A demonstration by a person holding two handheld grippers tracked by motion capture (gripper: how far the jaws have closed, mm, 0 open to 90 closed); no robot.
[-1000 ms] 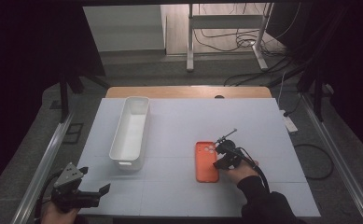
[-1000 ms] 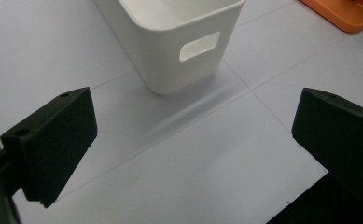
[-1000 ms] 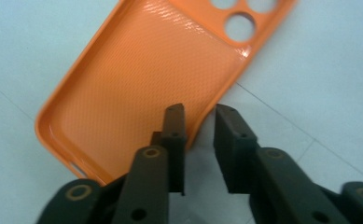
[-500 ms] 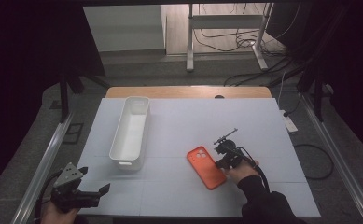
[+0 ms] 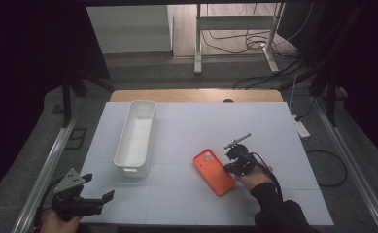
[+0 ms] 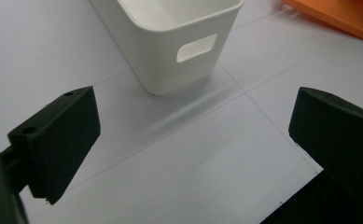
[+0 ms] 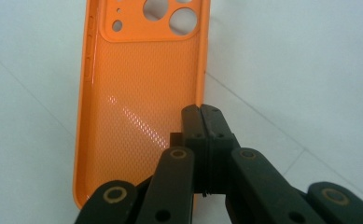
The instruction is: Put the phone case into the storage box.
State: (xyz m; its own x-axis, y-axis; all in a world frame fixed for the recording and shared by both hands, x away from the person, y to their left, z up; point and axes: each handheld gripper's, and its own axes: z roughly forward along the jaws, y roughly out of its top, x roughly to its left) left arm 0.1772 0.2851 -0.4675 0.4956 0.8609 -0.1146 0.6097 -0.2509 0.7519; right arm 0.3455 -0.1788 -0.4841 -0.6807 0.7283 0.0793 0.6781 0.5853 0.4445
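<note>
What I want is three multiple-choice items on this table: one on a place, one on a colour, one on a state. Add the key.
1. In the high view, the white bin lies where from the phone case?
A. Left
B. Right
C. On top of it

2. The phone case is:
A. Blue
B. Orange
C. Green

3. The left gripper is:
A. Shut on the bin
B. Shut on the case
C. Open, holding nothing

Key:
1 A, the bin stands left of the case, apart from it.
2 B, it shows orange in every view.
3 C, its jaws stand wide apart over bare table.
</note>
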